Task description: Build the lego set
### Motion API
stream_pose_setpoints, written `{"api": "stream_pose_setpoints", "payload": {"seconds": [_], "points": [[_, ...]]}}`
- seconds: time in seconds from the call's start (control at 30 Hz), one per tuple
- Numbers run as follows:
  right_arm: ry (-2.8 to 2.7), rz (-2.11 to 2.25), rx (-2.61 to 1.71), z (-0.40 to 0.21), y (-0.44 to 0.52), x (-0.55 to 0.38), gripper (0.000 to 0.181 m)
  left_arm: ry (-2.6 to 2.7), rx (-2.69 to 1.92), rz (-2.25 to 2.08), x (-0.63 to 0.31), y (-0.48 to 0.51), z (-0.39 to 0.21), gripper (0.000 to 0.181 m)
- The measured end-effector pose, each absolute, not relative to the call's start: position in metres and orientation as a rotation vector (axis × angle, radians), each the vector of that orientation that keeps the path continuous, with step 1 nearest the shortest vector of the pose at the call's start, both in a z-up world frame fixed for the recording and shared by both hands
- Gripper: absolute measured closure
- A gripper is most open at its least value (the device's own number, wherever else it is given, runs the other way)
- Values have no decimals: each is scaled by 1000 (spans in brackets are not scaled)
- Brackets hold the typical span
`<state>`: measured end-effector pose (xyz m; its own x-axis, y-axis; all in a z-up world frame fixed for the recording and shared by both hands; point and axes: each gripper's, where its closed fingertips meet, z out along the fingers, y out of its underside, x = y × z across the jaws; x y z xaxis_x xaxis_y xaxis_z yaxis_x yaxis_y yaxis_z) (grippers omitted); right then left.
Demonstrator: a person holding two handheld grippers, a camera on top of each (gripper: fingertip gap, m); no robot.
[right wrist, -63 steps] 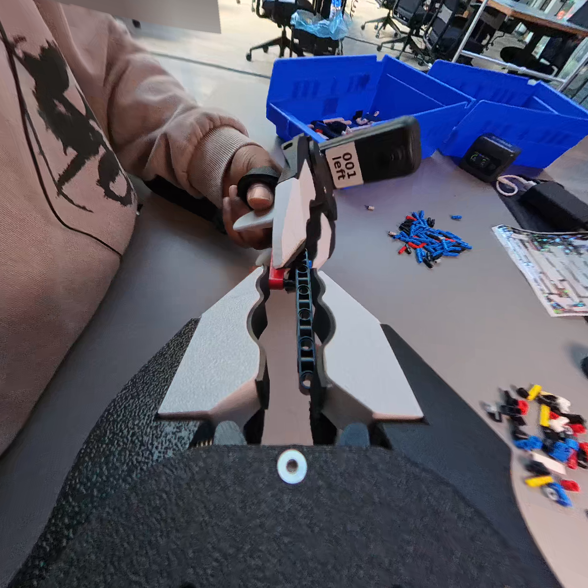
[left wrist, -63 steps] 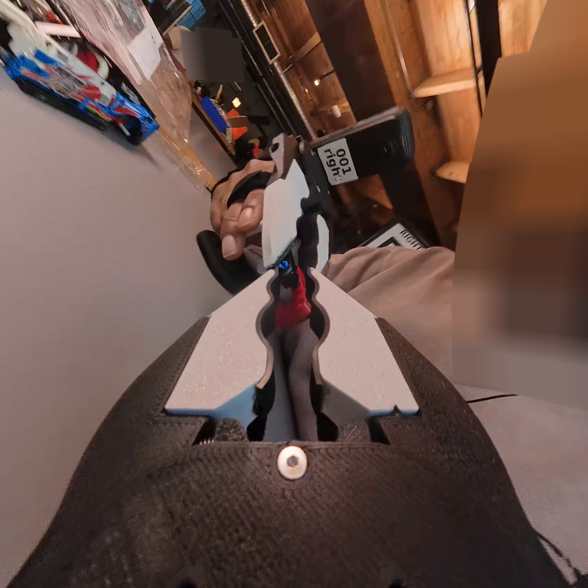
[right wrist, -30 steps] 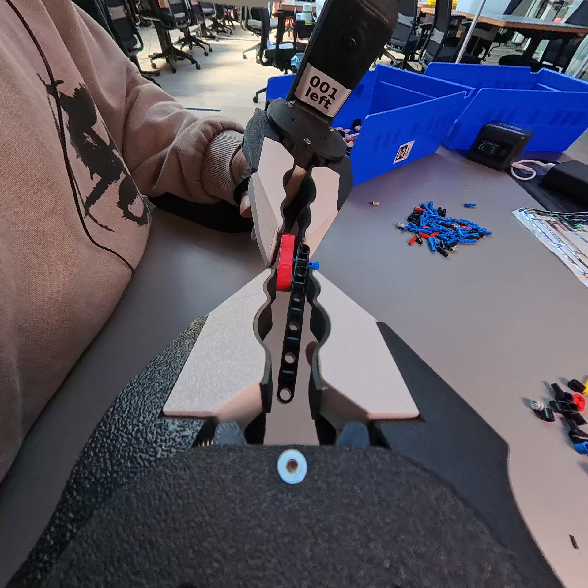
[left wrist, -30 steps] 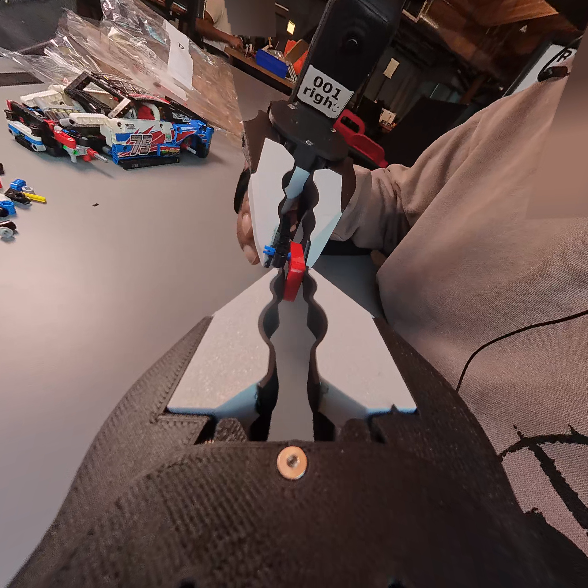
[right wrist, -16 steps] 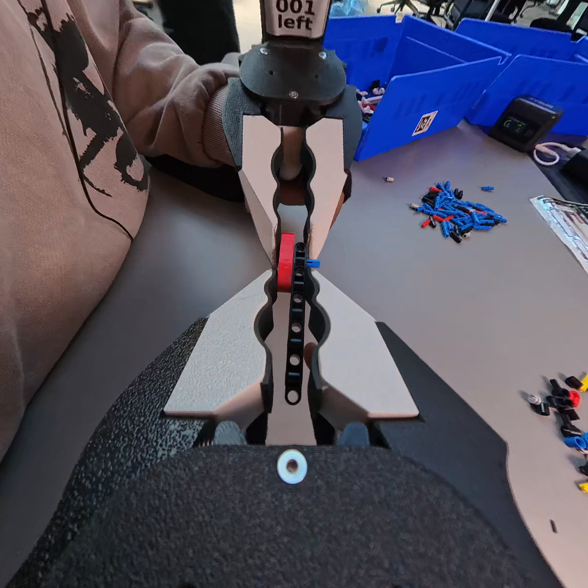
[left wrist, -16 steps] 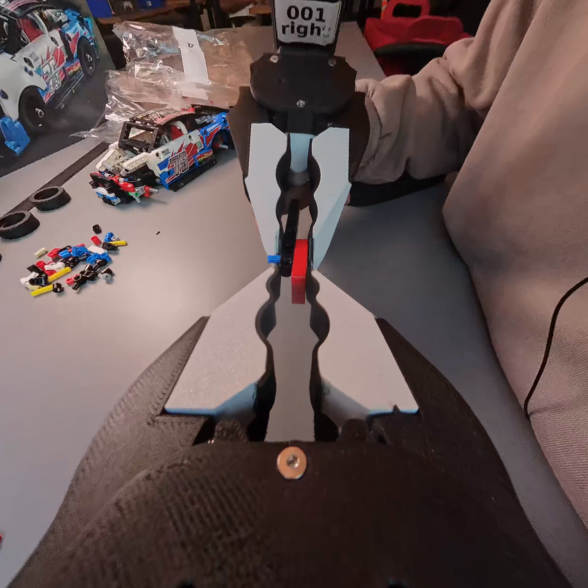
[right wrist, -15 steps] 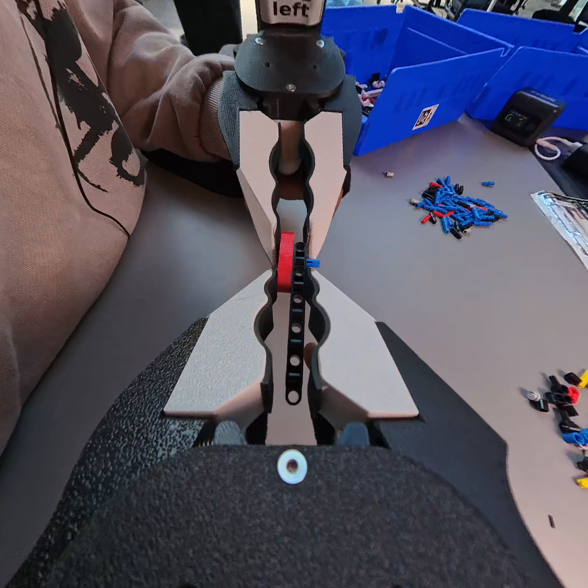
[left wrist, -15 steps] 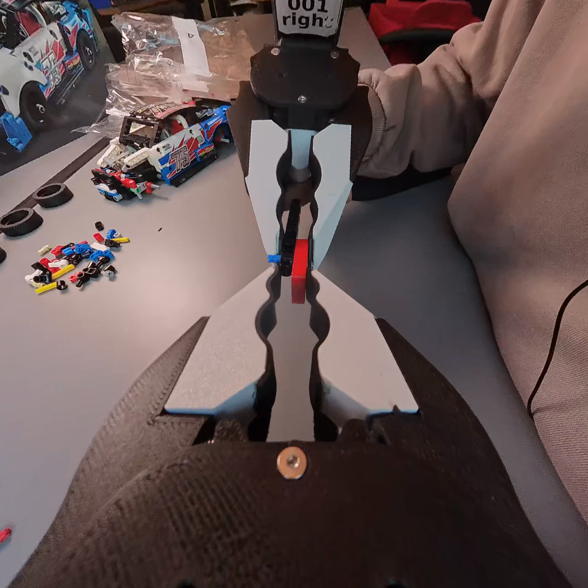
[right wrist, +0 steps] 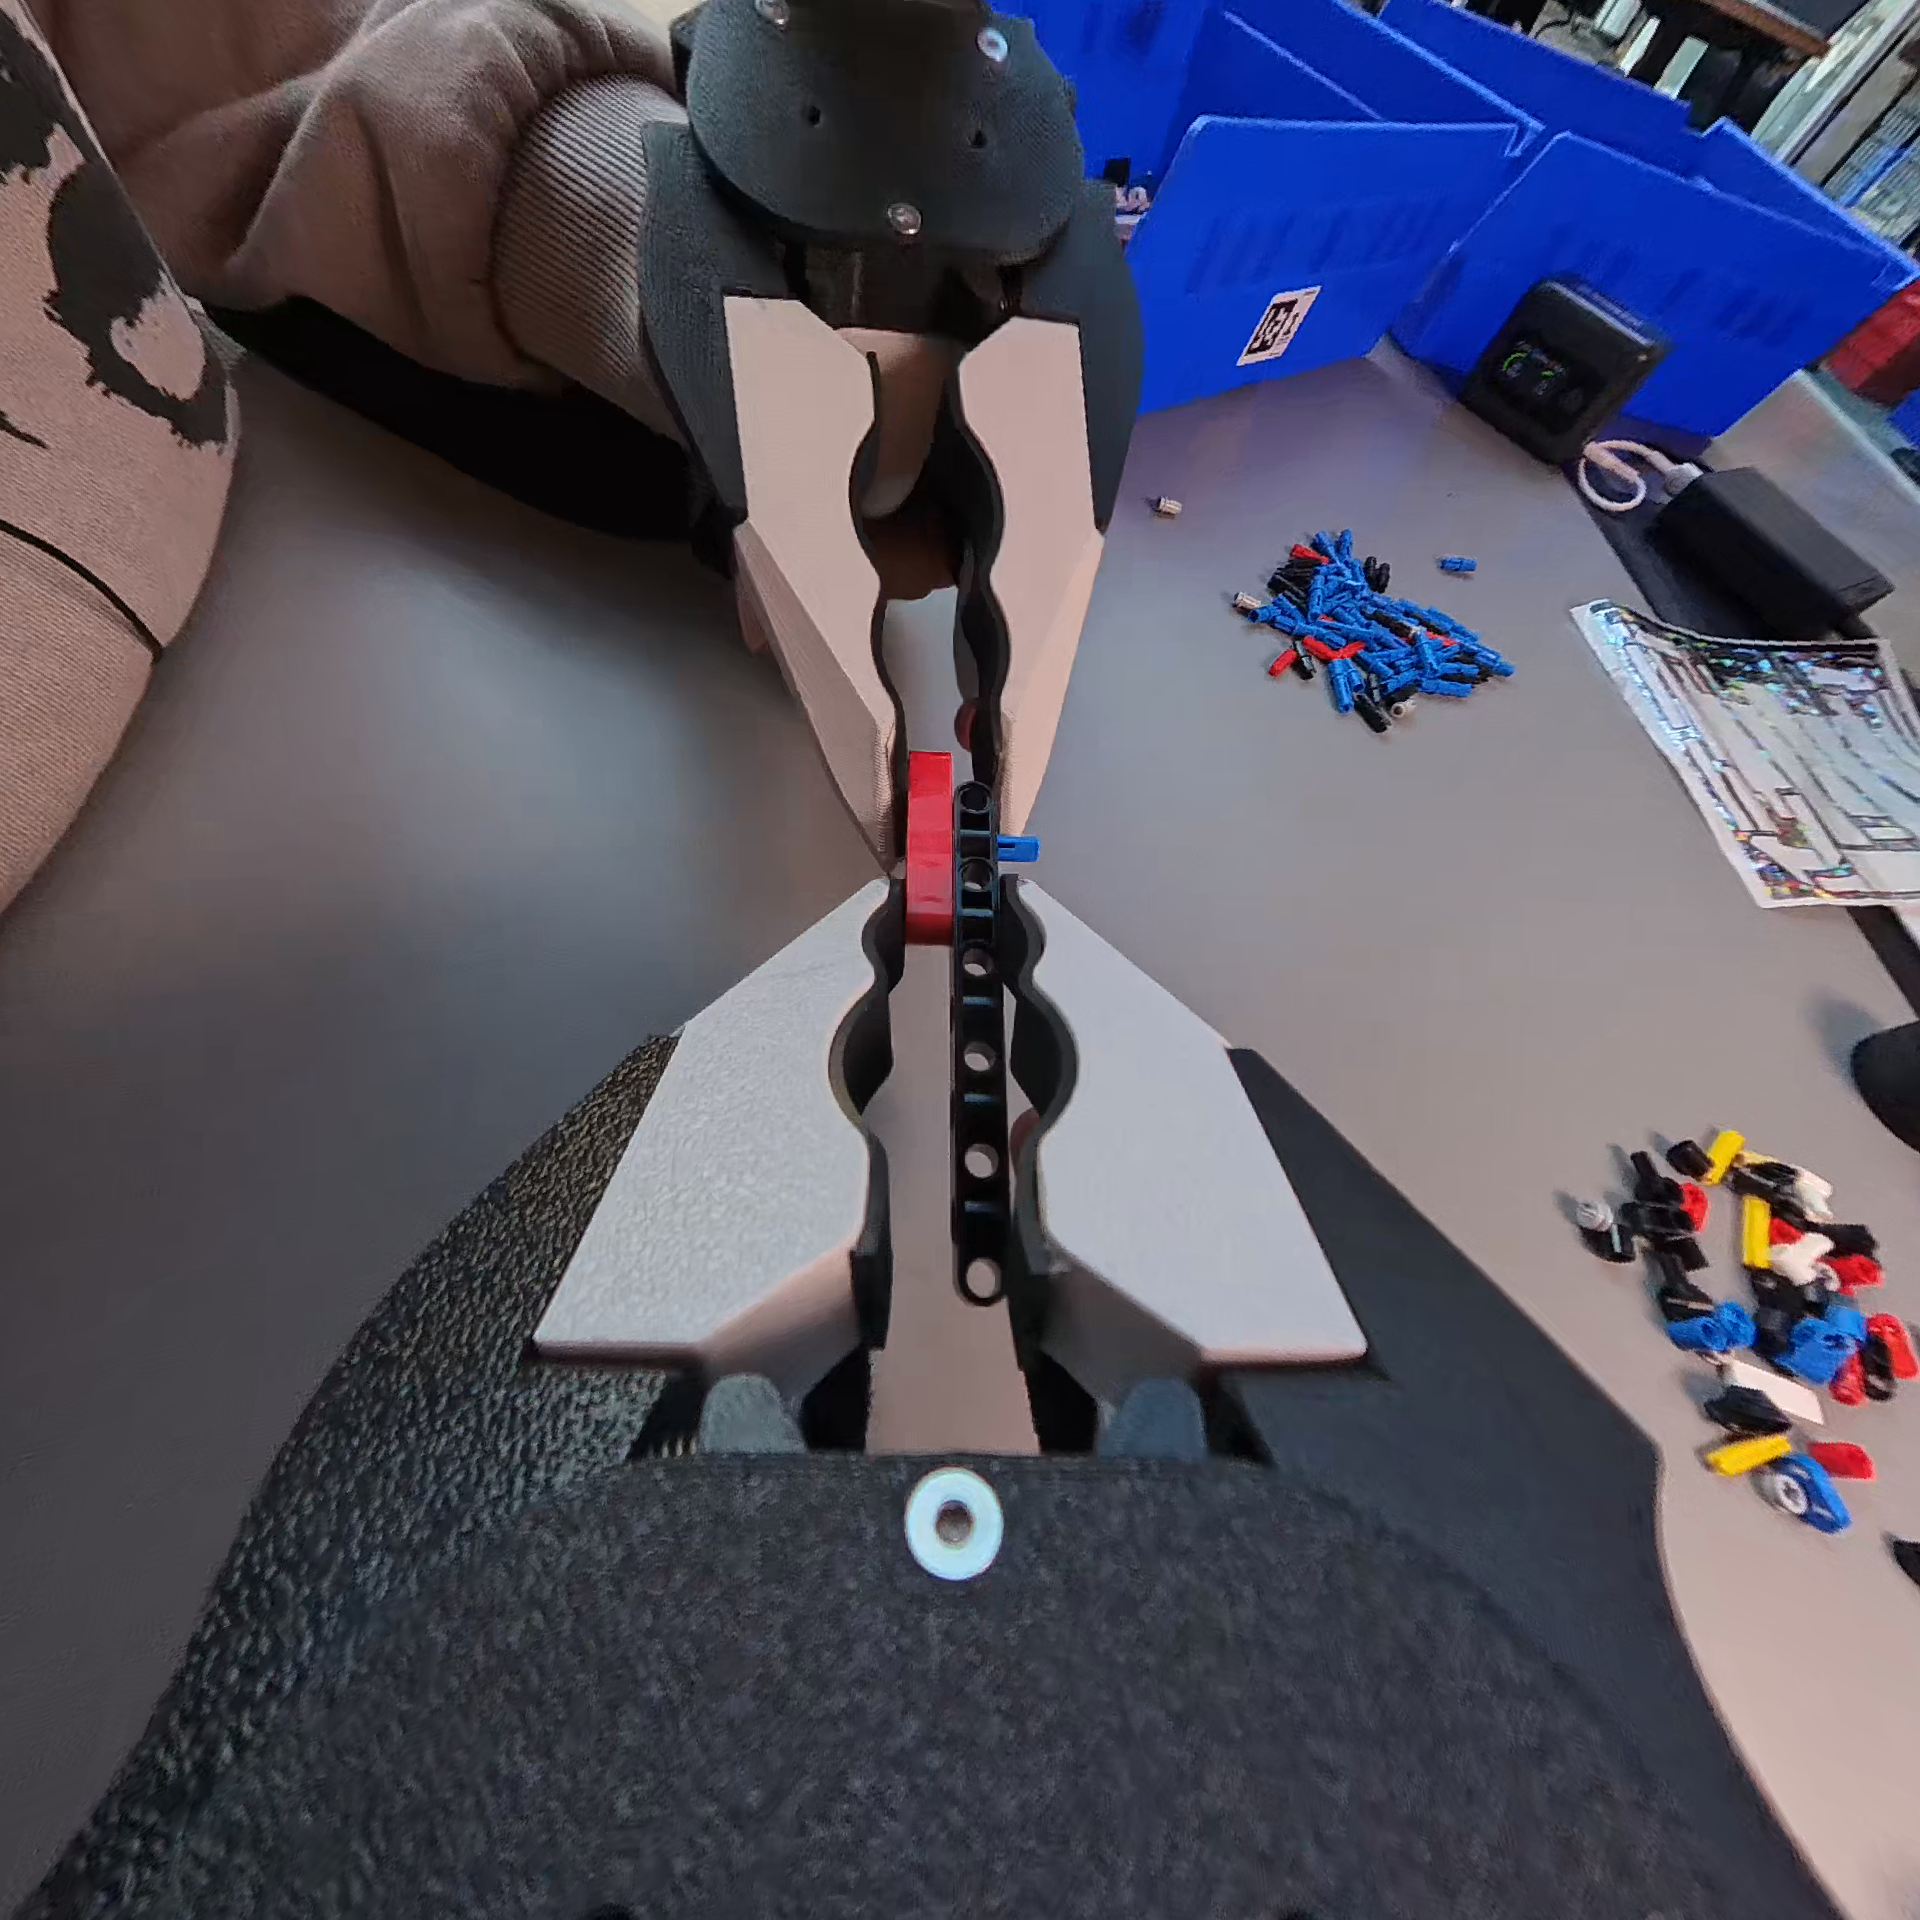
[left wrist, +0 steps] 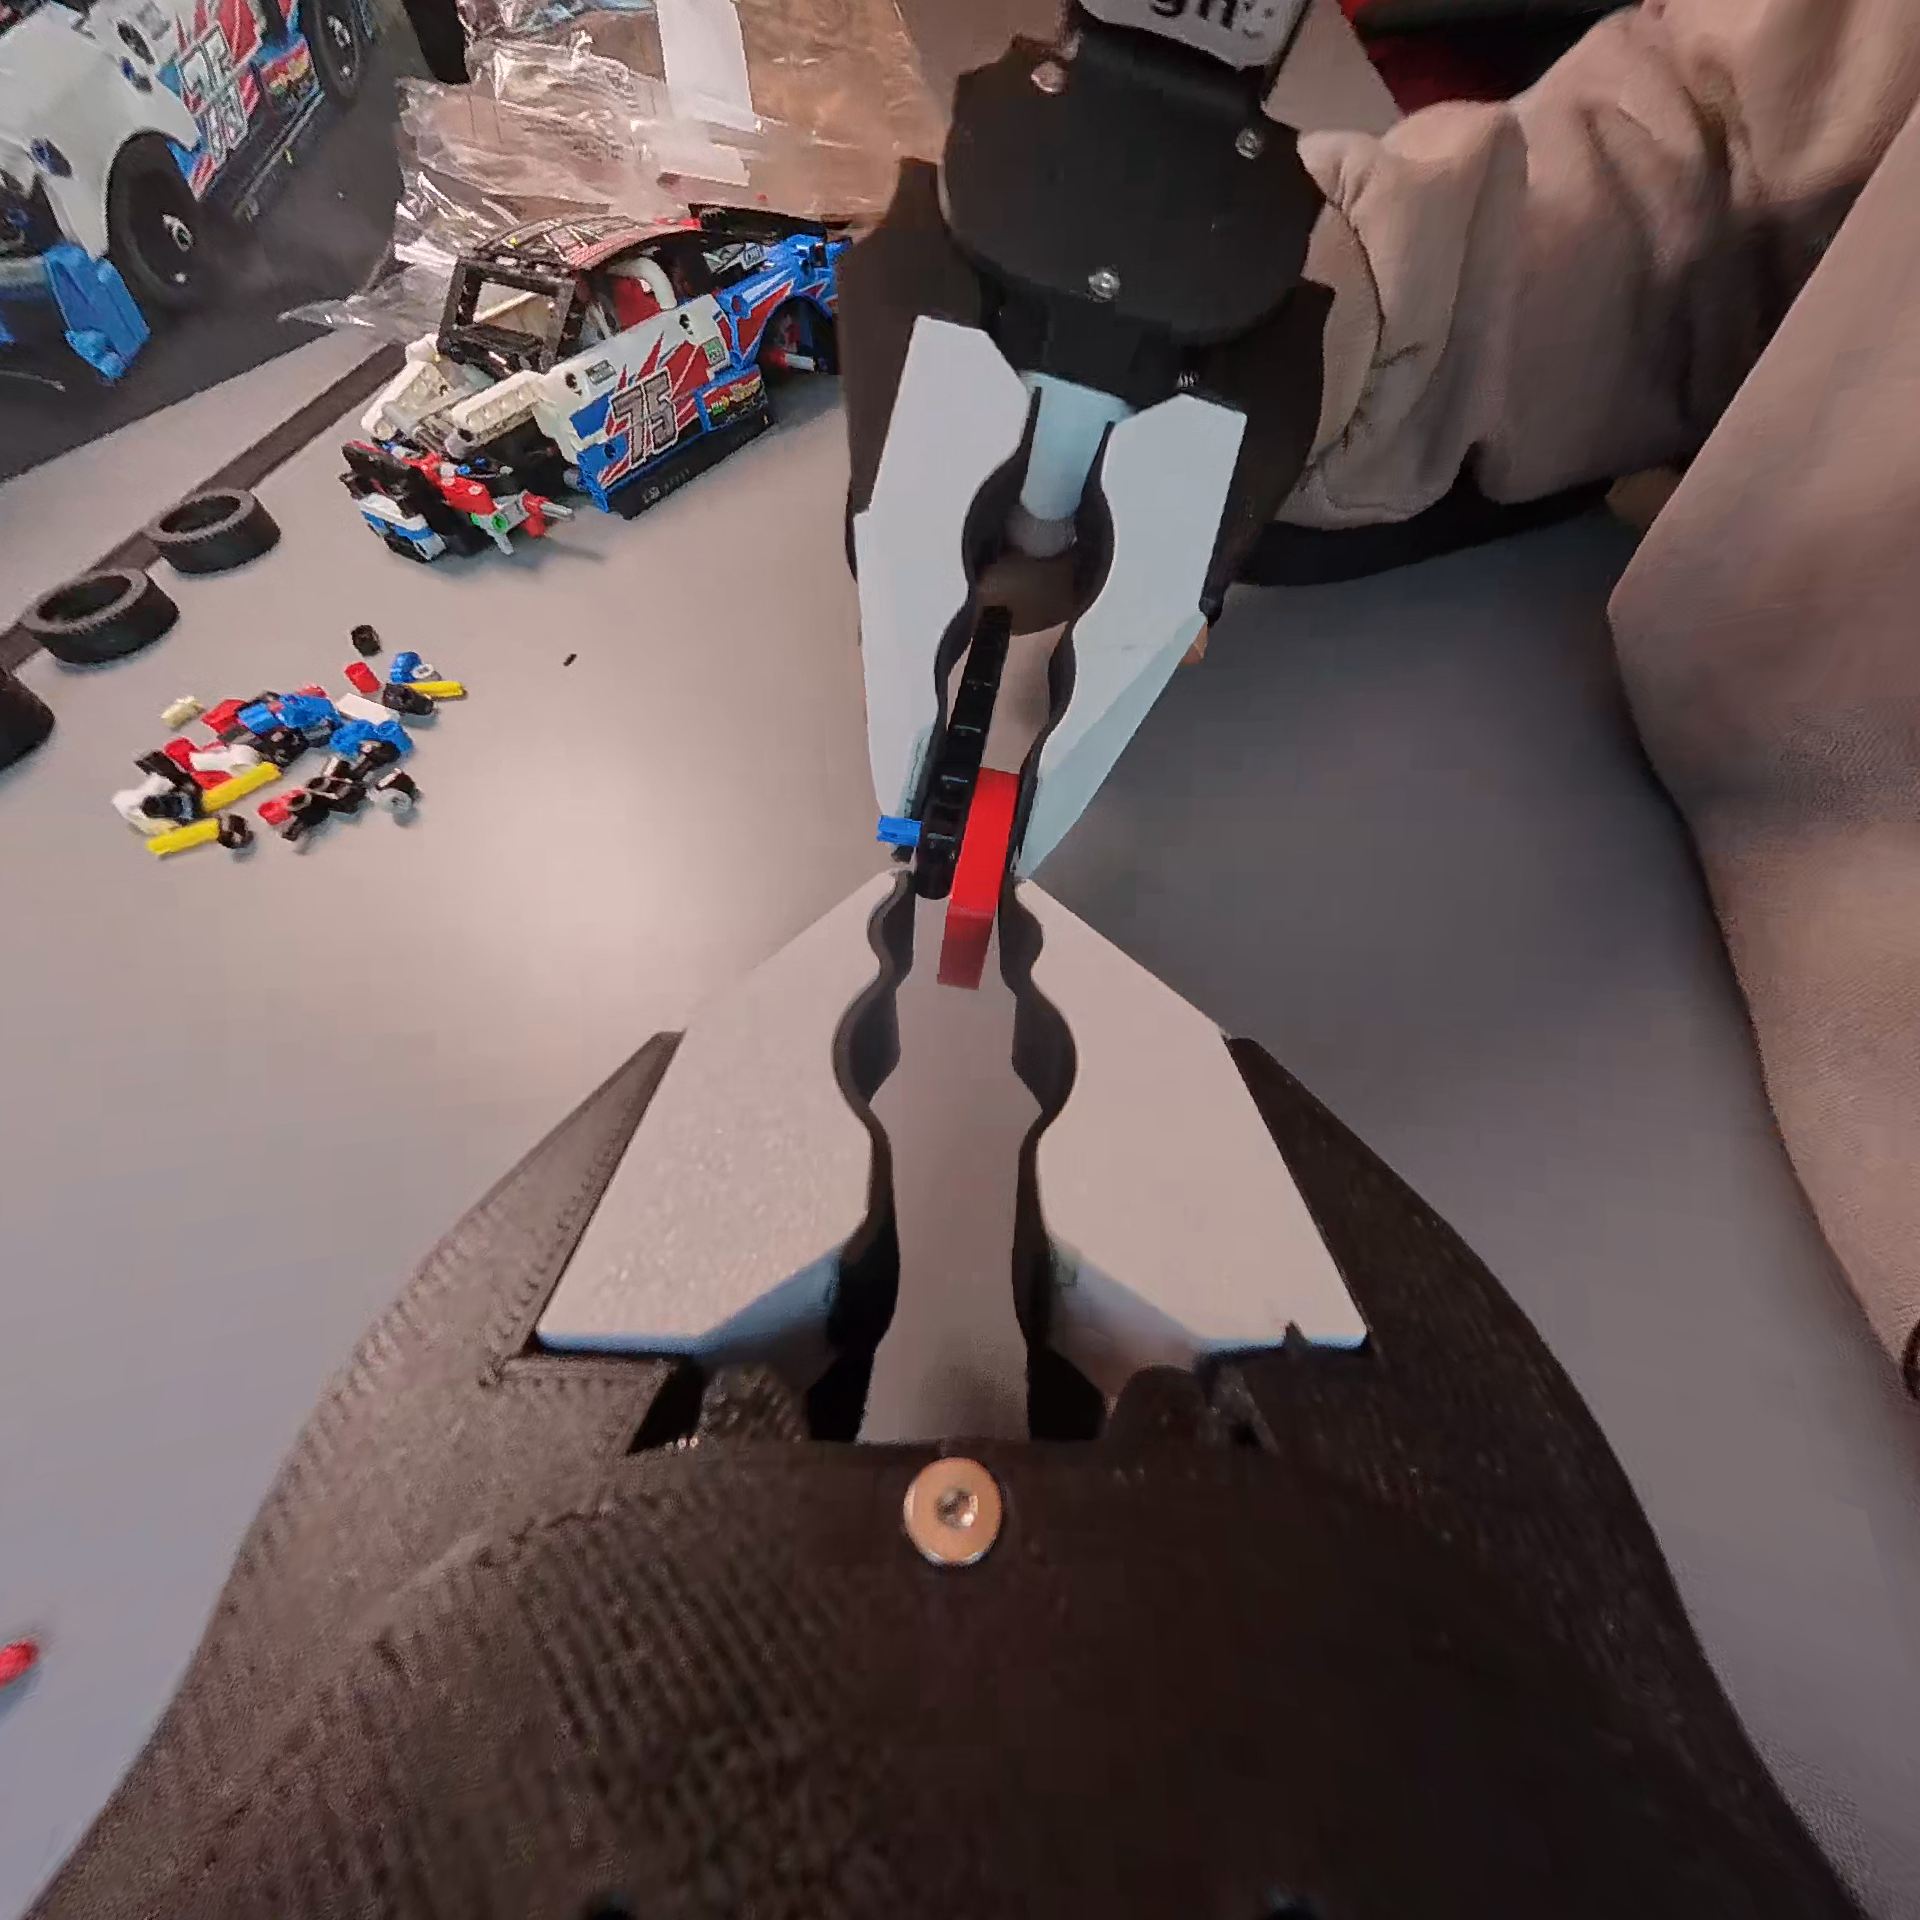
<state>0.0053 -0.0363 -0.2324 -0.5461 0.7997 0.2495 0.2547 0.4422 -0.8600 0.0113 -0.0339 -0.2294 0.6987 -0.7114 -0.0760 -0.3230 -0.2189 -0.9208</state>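
Lego set work is centred on a small join held in the air between the two claws, above the grey counter (left wrist: 520, 987). Right claw (right wrist: 951, 894) is pinching a long black beam (right wrist: 979, 1091) that runs back between its fingers; left claw (left wrist: 951, 894) is pinching a short red piece (left wrist: 971, 883). The two claws meet tip to tip, with the red piece pressed flat against the far end of the beam and a blue pin (right wrist: 1018, 847) poking out of the beam's other side, so this joint looks seated or very nearly so.

As for progress, a mostly built race car (left wrist: 582, 384) sits far left in the left wrist view, its body panelled but with no wheels on it, and loose tyres (left wrist: 156, 582) lie near it. A mixed pile of small parts (left wrist: 281, 748) and a heap of blue and black pins (right wrist: 1361, 634) remain unused, with an instruction sheet (right wrist: 1766, 748) at the right. Much assembly seems left: this sub-part must still go on the car, then the wheels
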Motion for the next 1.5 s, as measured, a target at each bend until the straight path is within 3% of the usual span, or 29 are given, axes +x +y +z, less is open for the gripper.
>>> {"api": "stream_pose_setpoints", "payload": {"seconds": [0.13, 0.3, 0.5, 0.7, 0.83, 1.23, 1.3, 1.5], "points": [[-1962, 968, -757, -220, -34, 2, 165, 585, -1818, -774, 9, -34, -216, 151], [-1980, 762, -564, -225, -37, 6, 166, 523, -1841, -858, 15, -32, -217, 167], [-1957, 639, -474, -224, -37, 4, 165, 580, -1836, -792, 14, -34, -216, 169], [-2091, 930, -709, -236, -47, 15, 154, 809, -1780, -530, 16, -41, -223, 174], [-2090, 1041, -771, -233, -47, 19, 174, 913, -1749, -426, 24, -44, -227, 175], [-2116, 1076, -788, -234, -47, 22, 175, 924, -1771, -432, 26, -45, -232, 175], [-2121, 1062, -805, -236, -45, 21, 168, 930, -1778, -410, 25, -44, -233, 175], [-2159, 1084, -850, -242, -42, 22, 175, 927, -1814, -400, 25, -42, -240, 175]]}}
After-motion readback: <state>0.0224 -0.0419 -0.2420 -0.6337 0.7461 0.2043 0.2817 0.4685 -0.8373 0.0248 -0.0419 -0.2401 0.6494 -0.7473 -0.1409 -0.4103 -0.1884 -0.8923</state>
